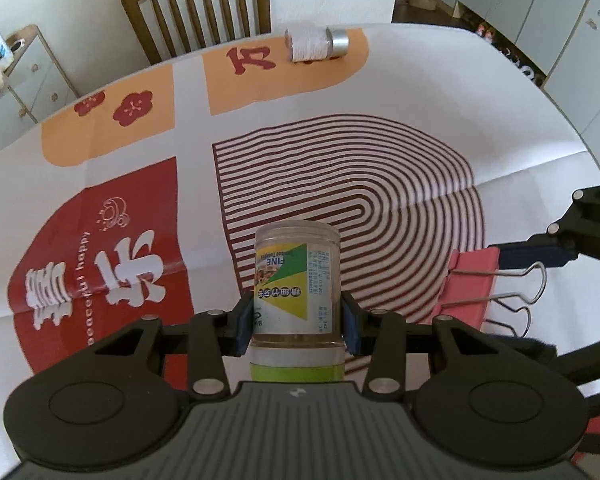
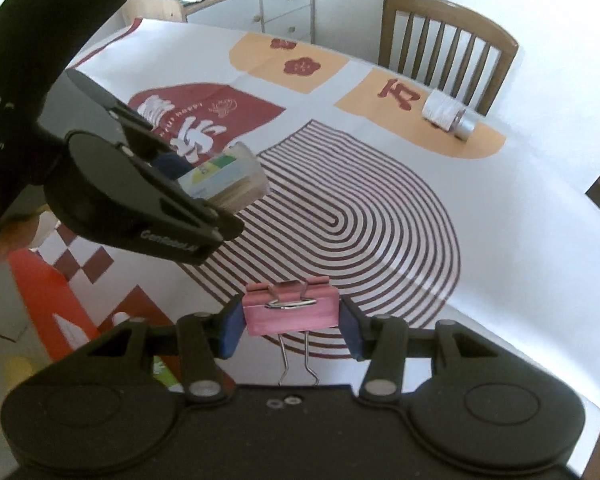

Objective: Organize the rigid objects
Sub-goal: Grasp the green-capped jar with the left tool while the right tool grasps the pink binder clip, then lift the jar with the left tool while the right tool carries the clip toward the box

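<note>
Counter (image 1: 440, 92) under a red-and-orange patterned cloth, wooden chair (image 1: 198, 8) behind. Left gripper (image 1: 298, 316) clamped on a clear toothpick jar (image 1: 298, 276), raised off the cloth. Right gripper (image 2: 291, 322) clamped on a pink binder clip (image 2: 291, 312), also raised; a thread spool (image 1: 316, 43) lies far back.

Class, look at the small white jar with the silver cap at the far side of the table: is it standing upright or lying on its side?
Lying on its side. The jar rests lengthwise on the tablecloth, its silver cap facing sideways.
</note>
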Demonstrator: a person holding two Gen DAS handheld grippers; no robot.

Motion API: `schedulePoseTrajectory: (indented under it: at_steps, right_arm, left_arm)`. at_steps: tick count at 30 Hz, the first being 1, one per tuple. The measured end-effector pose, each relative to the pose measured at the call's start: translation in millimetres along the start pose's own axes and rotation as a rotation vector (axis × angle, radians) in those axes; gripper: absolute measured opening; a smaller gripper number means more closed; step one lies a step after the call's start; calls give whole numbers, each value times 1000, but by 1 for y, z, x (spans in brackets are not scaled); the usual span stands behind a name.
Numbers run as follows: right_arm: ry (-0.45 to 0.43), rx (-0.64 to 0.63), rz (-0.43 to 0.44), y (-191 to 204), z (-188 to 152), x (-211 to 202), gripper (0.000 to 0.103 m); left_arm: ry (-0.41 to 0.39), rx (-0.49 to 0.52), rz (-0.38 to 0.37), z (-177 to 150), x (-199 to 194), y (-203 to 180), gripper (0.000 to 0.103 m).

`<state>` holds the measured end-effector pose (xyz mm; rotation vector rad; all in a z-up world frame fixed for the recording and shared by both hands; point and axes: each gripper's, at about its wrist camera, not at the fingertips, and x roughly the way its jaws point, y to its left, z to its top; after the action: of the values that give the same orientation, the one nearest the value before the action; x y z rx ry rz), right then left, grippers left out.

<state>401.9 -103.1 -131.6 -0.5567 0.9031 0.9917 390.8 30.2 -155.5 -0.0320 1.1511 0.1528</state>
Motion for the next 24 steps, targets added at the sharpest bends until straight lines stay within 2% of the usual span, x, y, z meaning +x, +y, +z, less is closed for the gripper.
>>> schedulePoseTrajectory:
  at_steps: [7, 24]
  right_arm:
    - [-30, 1, -46, 13, -4, -36, 49]
    - [-109, 22, -108, 66, -21, -116, 49]
  left_arm:
    - [-24, 25, 7, -11, -37, -2, 42]
    - [-94, 91, -42, -59, -126, -8, 42]
